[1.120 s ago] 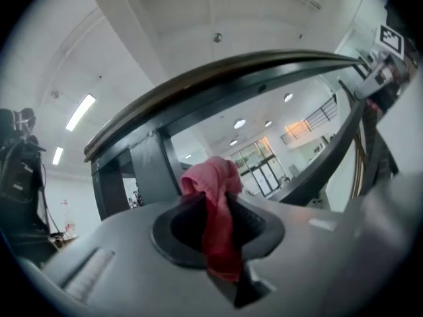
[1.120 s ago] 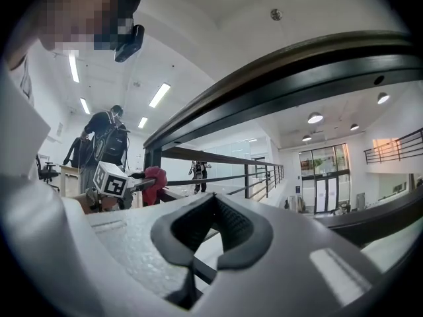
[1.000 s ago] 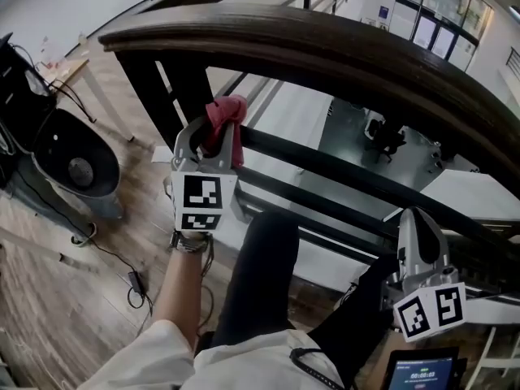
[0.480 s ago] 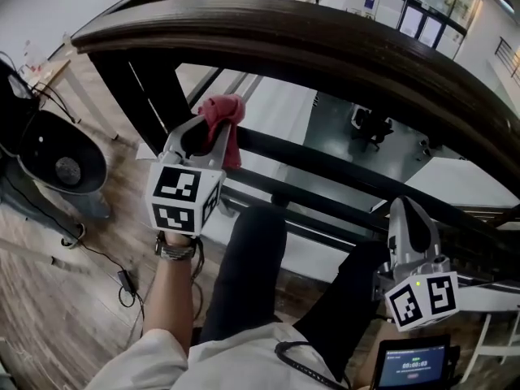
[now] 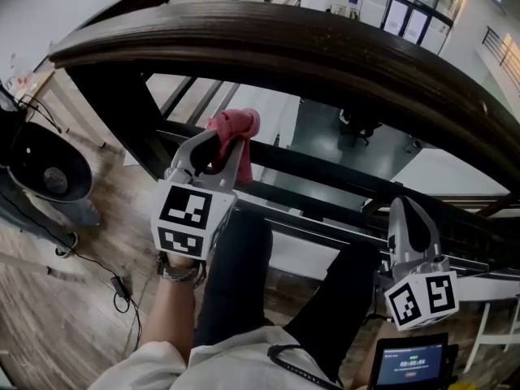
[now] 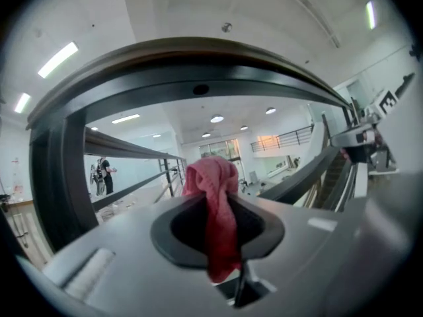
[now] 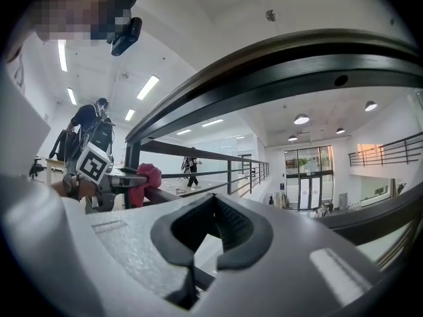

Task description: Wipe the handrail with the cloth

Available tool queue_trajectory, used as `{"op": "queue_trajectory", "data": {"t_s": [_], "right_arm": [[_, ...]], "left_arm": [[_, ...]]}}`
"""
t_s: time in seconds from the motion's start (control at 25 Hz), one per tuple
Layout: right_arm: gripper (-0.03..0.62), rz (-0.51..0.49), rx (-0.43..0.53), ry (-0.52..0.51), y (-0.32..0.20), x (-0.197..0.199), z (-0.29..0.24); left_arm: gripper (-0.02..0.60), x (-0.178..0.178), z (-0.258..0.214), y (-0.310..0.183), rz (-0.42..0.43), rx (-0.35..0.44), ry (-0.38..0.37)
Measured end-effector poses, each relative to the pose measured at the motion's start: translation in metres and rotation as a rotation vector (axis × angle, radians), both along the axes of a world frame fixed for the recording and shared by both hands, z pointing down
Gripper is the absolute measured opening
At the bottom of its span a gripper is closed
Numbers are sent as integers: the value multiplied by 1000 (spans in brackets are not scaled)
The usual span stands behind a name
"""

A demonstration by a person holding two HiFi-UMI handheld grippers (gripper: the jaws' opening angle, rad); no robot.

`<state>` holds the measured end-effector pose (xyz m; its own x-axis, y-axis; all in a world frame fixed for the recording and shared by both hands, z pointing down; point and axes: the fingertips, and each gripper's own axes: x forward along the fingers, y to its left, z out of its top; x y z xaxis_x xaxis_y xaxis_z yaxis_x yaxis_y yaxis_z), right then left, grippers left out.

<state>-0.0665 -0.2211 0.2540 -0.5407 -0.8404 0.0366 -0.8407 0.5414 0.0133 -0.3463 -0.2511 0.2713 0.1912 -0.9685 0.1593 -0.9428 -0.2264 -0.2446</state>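
My left gripper has its fingers pinched shut on the red cloth, held just under the dark handrail and clear of it. My right gripper, fingers together on nothing, sits low at near right.

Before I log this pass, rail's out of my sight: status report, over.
Left gripper shut on red cloth. Cloth below handrail, apparently not touching. Right gripper shut, empty, low. Nothing seen between them.
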Motion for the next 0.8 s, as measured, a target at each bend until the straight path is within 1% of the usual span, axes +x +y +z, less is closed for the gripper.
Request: {"op": "queue_trajectory", "data": {"t_s": [0.08,0.16,0.24,0.32,0.52,0.68,0.8], "right_arm": [[2,10,-2,-1,-1,7,1],[2,19,-6,-1,0,15,3],[3,29,-11,0,2,24,5],[3,39,-13,4,4,33,7],[3,55,-27,12,5,50,17],[3,76,-24,10,9,88,13],[2,90,-19,11,7,105,11]], "left_arm": [[77,25,2,-1,61,-45,4],[77,51,1,-4,113,-73,-3],[77,73,2,-5,150,-85,-4],[77,90,3,-5,177,-88,13],[77,117,7,-7,209,-98,49],[77,155,3,-5,224,-78,36],[77,177,4,-5,231,-59,39]]}}
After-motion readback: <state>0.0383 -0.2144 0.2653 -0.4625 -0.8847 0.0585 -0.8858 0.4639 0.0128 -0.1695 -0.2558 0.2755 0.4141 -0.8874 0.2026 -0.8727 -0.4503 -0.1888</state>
